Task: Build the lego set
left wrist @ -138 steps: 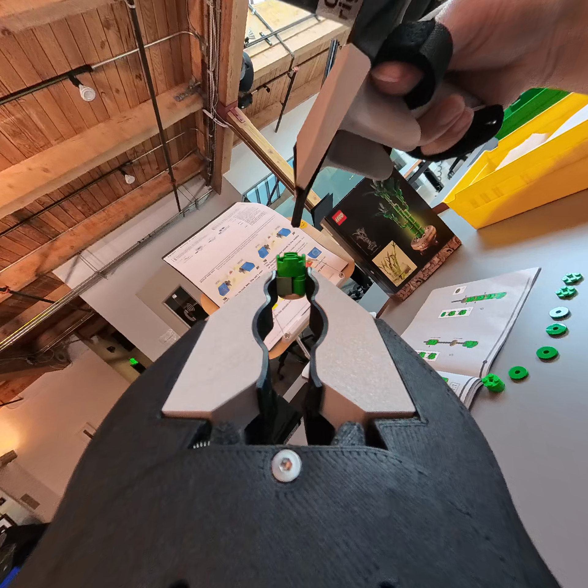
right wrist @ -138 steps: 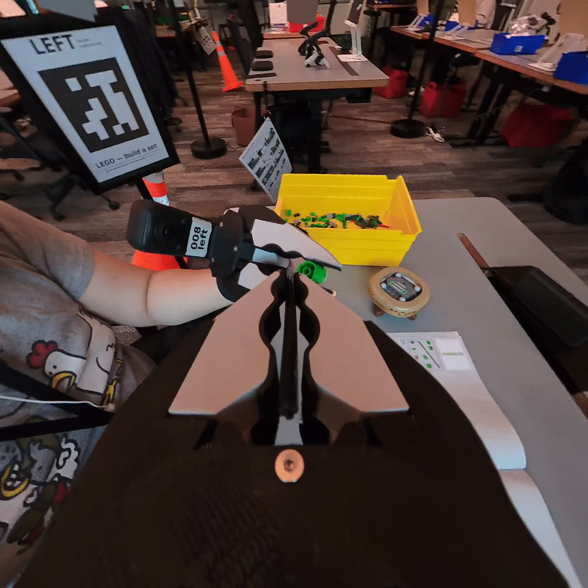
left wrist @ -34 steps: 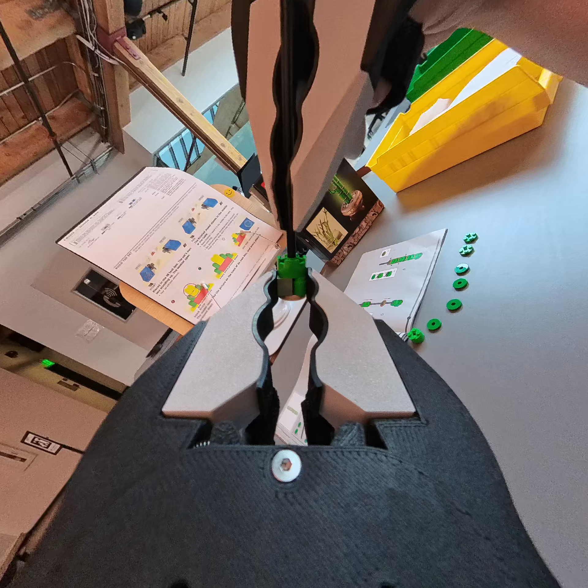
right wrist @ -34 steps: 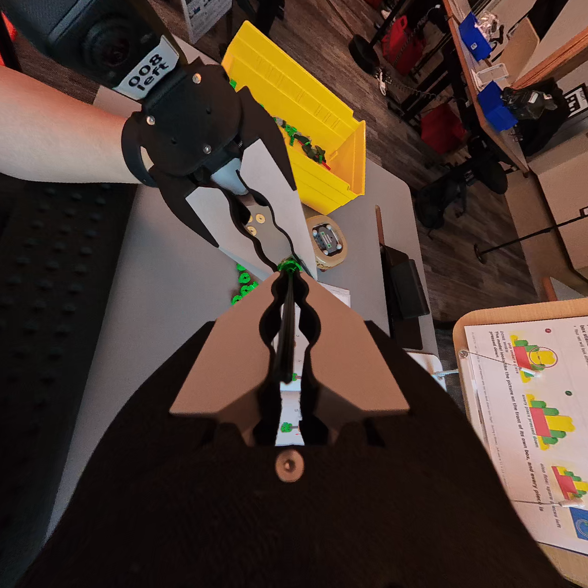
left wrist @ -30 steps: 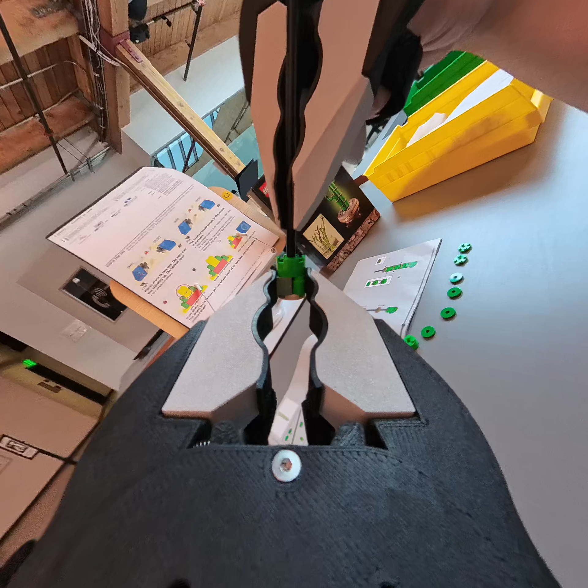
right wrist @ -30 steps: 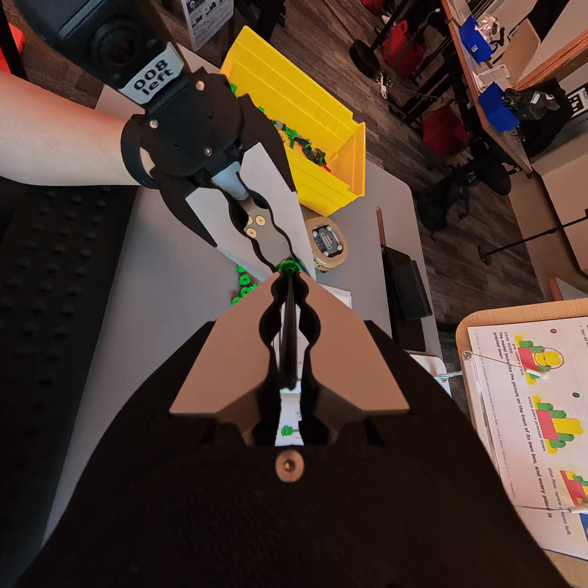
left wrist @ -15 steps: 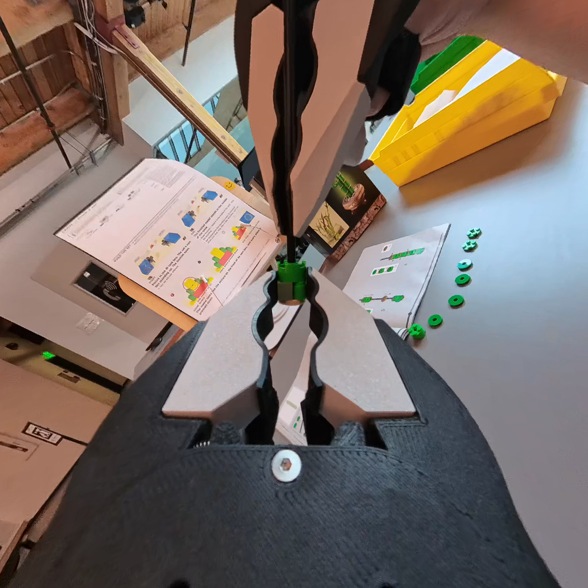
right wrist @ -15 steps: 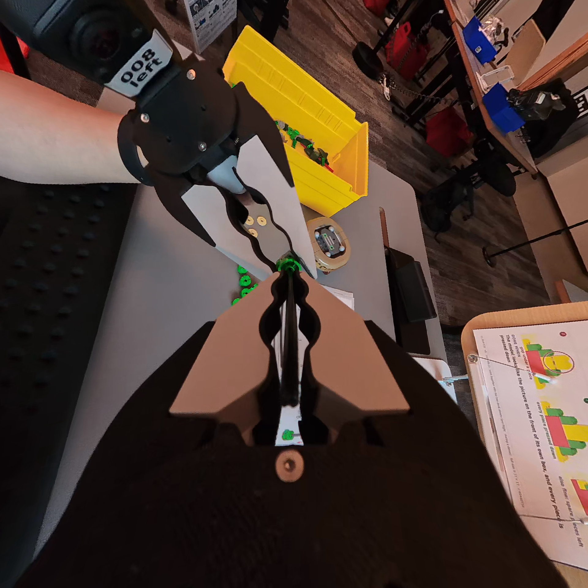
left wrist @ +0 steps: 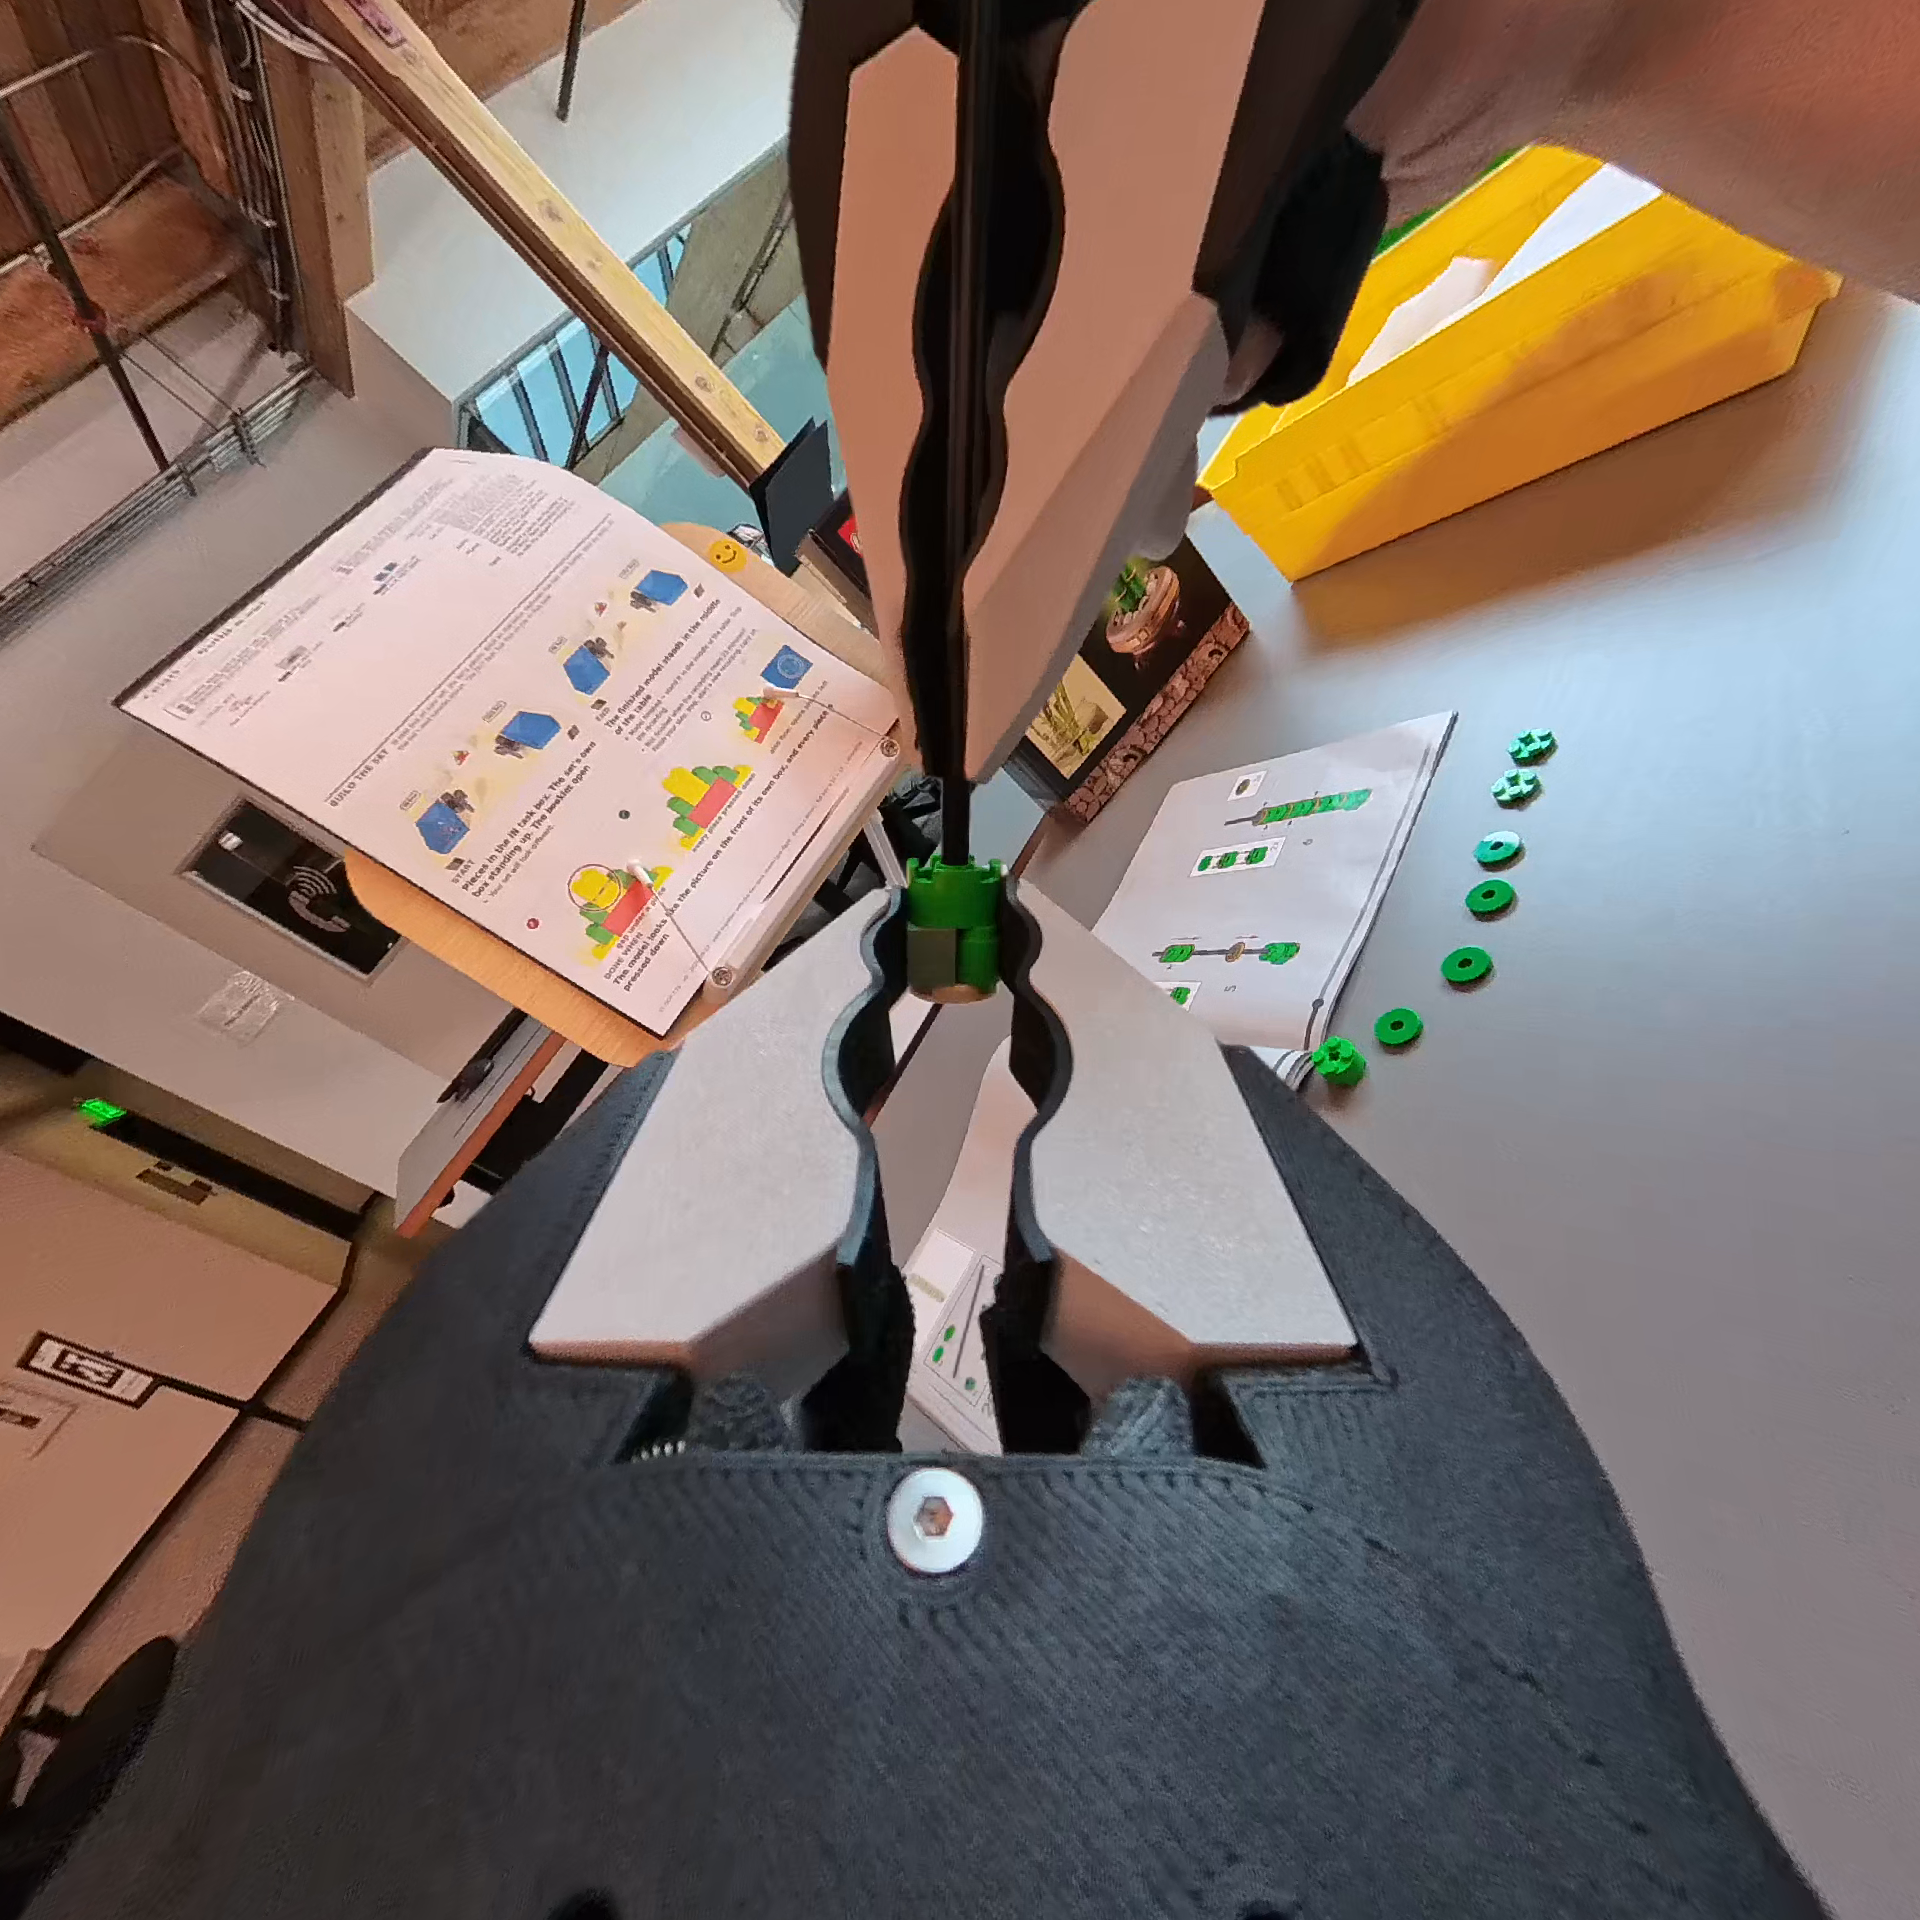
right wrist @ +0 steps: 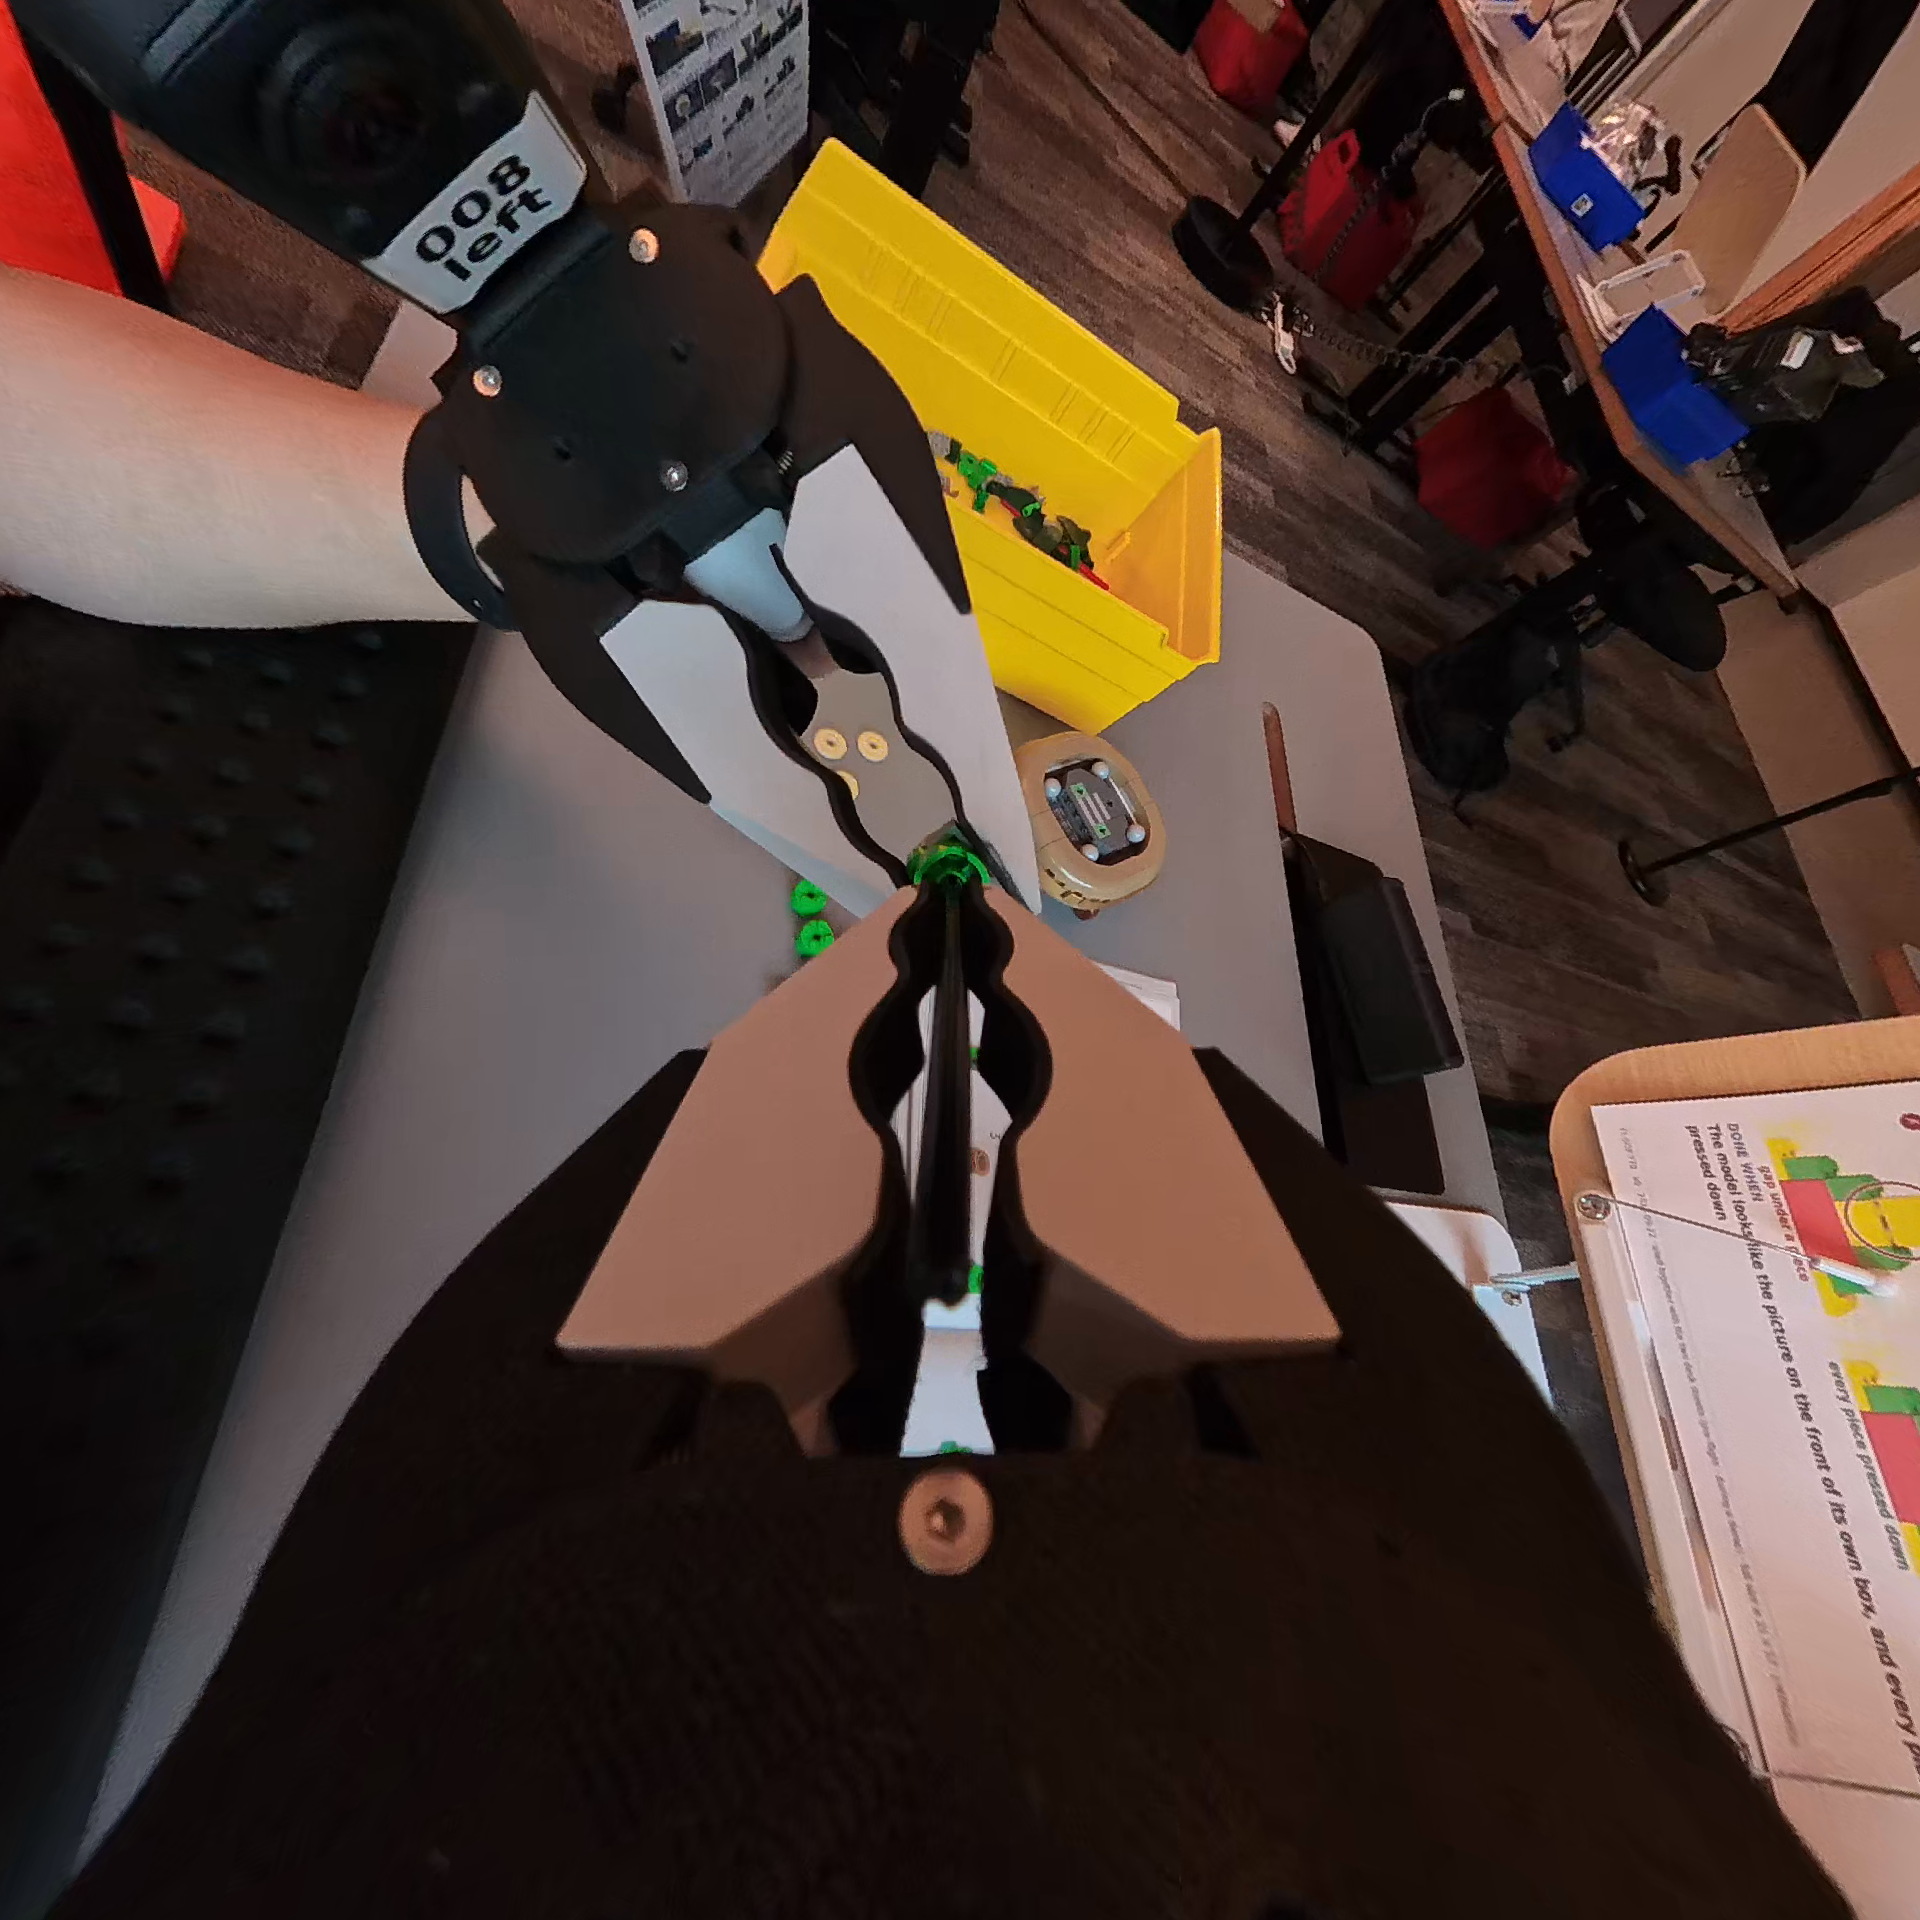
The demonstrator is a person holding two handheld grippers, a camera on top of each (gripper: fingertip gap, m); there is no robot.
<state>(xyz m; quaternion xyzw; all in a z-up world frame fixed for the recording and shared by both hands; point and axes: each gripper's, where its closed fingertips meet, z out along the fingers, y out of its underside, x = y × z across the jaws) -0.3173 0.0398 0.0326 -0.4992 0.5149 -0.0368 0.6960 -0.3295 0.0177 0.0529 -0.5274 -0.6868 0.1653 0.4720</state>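
The left tongs are gripping a short green stack in the air while the right tongs are pinching a black axle into it. Green rounds are waiting on the tabletop, so most of the stalk is left.

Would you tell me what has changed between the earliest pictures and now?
The right gripper swung its thin black axle tip-first into the green round brick stack held by the left gripper. Both stayed clamped; the loose green pieces remained in their row.
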